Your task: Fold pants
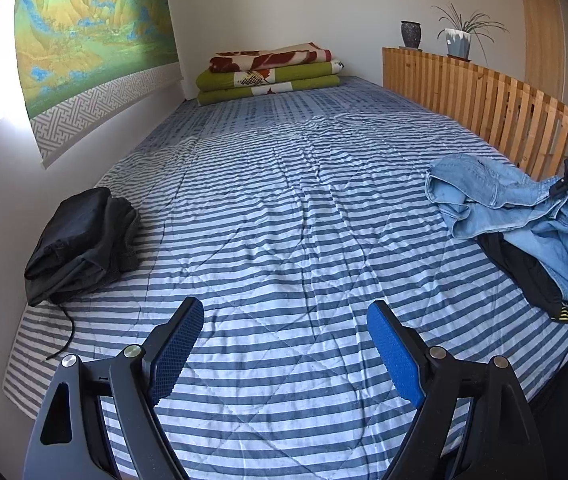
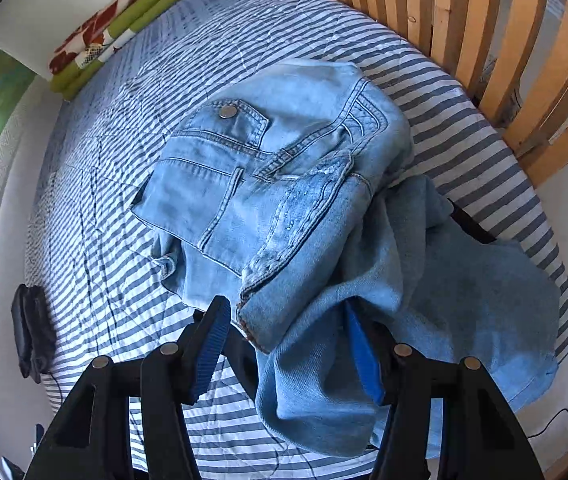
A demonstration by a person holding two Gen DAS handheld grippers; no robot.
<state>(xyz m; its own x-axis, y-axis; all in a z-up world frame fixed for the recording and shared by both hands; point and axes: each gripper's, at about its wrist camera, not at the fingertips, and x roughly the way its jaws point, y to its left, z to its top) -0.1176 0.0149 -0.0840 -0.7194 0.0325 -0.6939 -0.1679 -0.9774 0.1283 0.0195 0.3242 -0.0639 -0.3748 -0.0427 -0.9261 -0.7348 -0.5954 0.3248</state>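
Observation:
Crumpled light-blue jeans (image 2: pixel 284 184) lie in a heap on the striped bed cover (image 2: pixel 116 264) near the wooden rail. My right gripper (image 2: pixel 284 308) points down at their near edge, jaws wide apart. A denim fold and hem sit between the fingers; the left pad (image 2: pixel 208 344) is bare and cloth drapes over the right one. In the left wrist view the jeans (image 1: pixel 504 204) are at the far right. My left gripper (image 1: pixel 284 306) hangs open over bare cover, nothing between its fingers. A folded black garment (image 1: pixel 80 240) rests at the bed's left edge.
Another black garment (image 1: pixel 524 268) lies under the jeans. Folded blankets (image 1: pixel 268 74) are stacked at the bed's far end. A slatted wooden rail (image 1: pixel 484 100) runs along the right side, with two pots (image 1: pixel 458 42) on top. A wall hanging (image 1: pixel 92 40) is on the left.

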